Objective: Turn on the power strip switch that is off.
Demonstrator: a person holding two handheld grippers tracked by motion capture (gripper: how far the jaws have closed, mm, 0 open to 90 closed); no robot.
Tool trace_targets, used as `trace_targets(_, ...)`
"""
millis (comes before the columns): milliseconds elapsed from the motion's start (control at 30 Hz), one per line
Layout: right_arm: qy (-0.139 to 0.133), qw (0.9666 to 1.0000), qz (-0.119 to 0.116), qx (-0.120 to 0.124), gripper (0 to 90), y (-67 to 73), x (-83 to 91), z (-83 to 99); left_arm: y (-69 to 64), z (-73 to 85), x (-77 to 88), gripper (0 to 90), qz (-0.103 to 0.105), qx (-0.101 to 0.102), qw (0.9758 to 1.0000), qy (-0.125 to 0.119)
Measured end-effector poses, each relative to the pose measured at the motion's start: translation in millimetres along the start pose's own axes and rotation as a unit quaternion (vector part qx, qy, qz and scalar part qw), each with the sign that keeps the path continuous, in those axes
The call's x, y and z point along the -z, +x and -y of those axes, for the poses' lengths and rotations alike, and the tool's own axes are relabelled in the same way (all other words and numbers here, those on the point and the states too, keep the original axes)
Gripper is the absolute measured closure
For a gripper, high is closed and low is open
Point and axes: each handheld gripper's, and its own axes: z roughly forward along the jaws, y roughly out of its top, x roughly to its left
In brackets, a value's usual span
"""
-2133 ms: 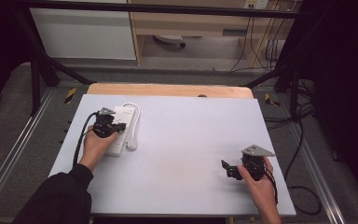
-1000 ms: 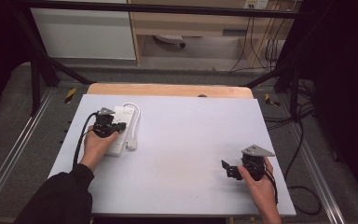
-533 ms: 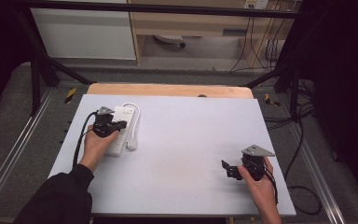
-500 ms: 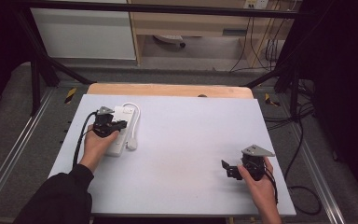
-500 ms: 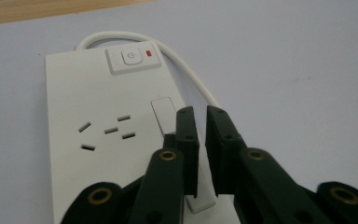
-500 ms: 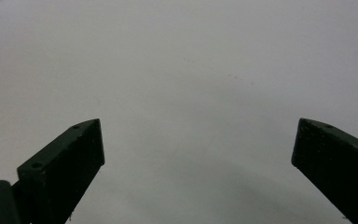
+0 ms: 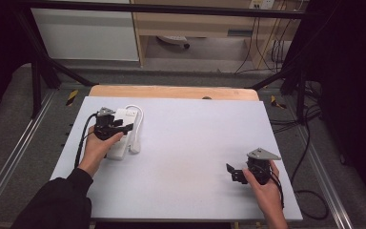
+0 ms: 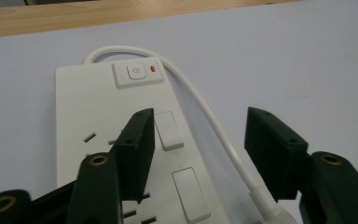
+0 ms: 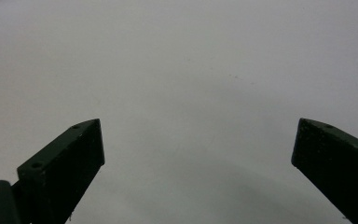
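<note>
The white power strip point(image 7: 122, 134) lies at the left side of the table point(image 7: 190, 143), its long axis running away from the person, and the left gripper point(image 8: 198, 140) hangs directly over it. Its jaws have just been opening and now stand apart, one above the strip's face beside a rocker switch point(image 8: 168, 130), the other beyond the white cable point(image 8: 214, 126), gripping nothing. The right gripper point(image 9: 198, 149) is open too, well apart over bare table, so the left hand is clearly nearer.
</note>
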Motion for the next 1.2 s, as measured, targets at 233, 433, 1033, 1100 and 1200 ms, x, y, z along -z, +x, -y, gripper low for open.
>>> trace_targets(233, 0.000, 1.0000, 0.000, 0.000, 2.7, 0.0, 0.0, 0.0, -0.1, -1.2, 0.5, 21.1, -0.004, 0.010, 0.9999, -0.008)
trace_targets(433, 0.001, 1.0000, 0.000, 0.000, 2.7, 0.0, -0.1, 0.0, 1.0, -4.1, 4.2, 10.3, -0.002, 0.026, 0.9992, -0.030)
trace_targets(1033, 0.000, 1.0000, -0.001, 0.000, 2.7, 0.1, 0.0, -0.1, -1.3, -8.6, 15.4, 8.4, 0.002, 0.034, 0.9981, -0.051)
trace_targets(1100, 0.000, 1.0000, -0.001, -0.001, 2.7, 0.3, 0.1, -0.2, -2.0, -9.0, 17.3, 8.3, 0.004, 0.034, 0.9981, -0.052)
trace_targets(1200, 0.000, 1.0000, -0.001, 0.000, 2.7, 0.2, 0.0, -0.2, -3.6, -9.5, 21.2, 8.0, 0.006, 0.032, 0.9981, -0.052)
